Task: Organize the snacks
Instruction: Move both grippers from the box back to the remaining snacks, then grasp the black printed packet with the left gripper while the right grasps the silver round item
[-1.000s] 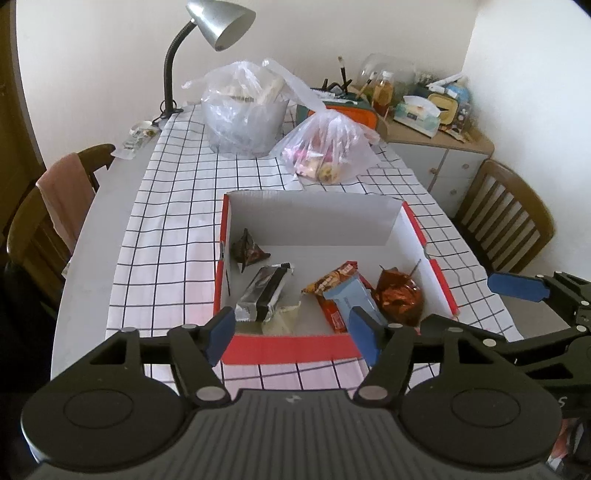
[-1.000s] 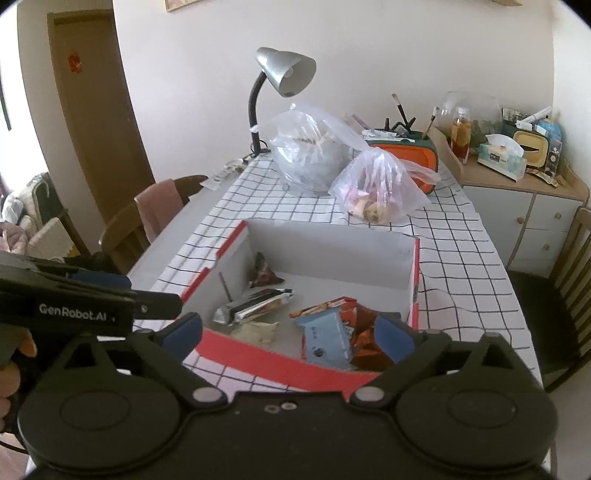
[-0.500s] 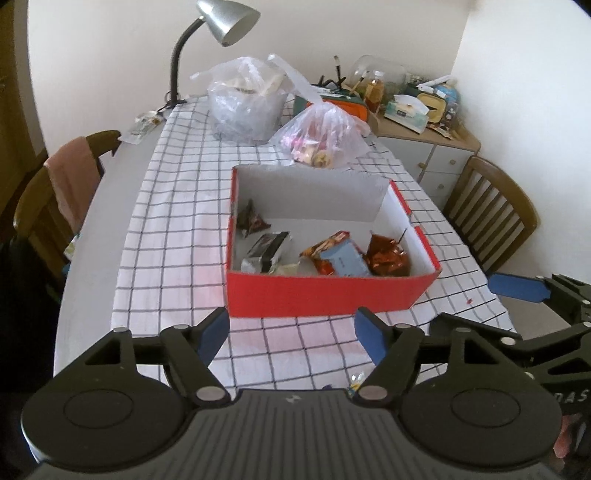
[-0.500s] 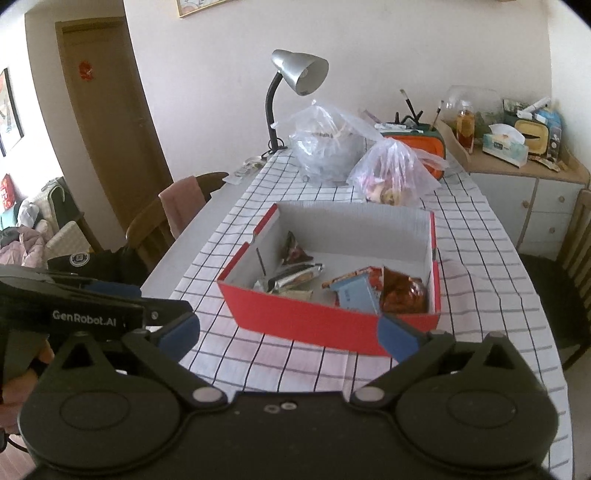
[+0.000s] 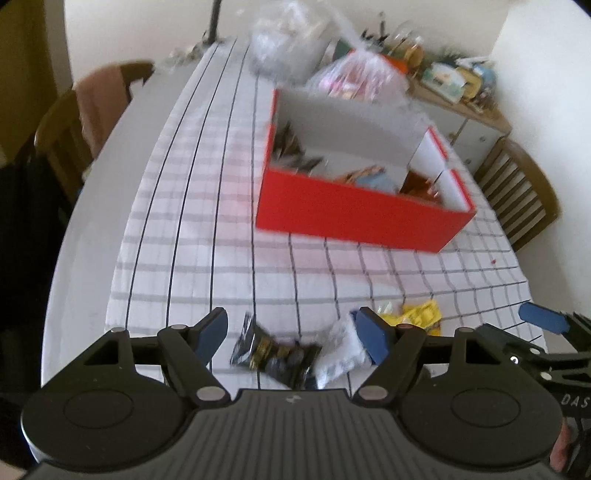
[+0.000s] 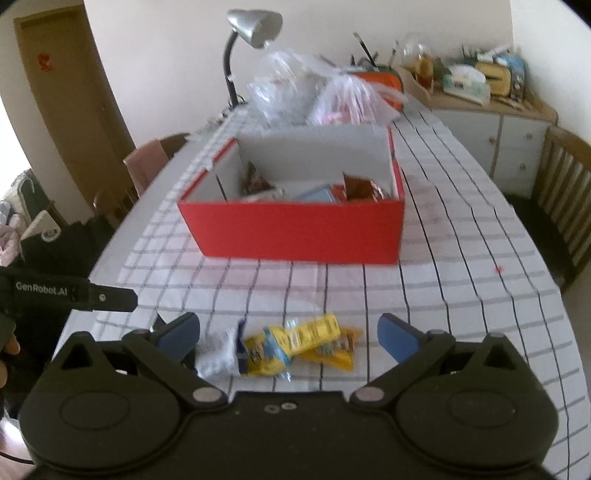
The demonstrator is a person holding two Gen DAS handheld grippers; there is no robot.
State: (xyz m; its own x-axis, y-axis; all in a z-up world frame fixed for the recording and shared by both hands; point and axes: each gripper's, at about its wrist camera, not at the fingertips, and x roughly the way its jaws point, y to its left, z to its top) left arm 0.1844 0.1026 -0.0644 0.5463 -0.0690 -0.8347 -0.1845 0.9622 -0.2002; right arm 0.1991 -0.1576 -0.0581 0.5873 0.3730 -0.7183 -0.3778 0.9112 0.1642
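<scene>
The desk [image 6: 480,229] carries a white checked cloth [image 6: 443,295] along its length. On the cloth sits a red box [image 6: 295,232] with white inner walls, and several snack packets lie inside it, blurred by motion. Past the box stand two clear plastic bags [image 6: 295,92] and a lamp [image 6: 255,26]; wooden chairs [image 5: 517,192] flank the desk.

Near the desk's front edge, well apart from the box, loose snacks lie on the cloth: a yellow packet [image 6: 295,343], a white packet [image 6: 218,356] touching its left end, and in the left view a black packet [image 5: 273,354] just beside the white one.

The left gripper [image 5: 291,332] hovers with its jaws spread — the black packet and part of the white one lie below the gap, and neither blue pad touches them. The right gripper [image 6: 288,332] is also released, its fingers wide apart with the yellow packet showing between them, untouched. A hand [image 6: 7,354] shows at the left edge of the right view.
</scene>
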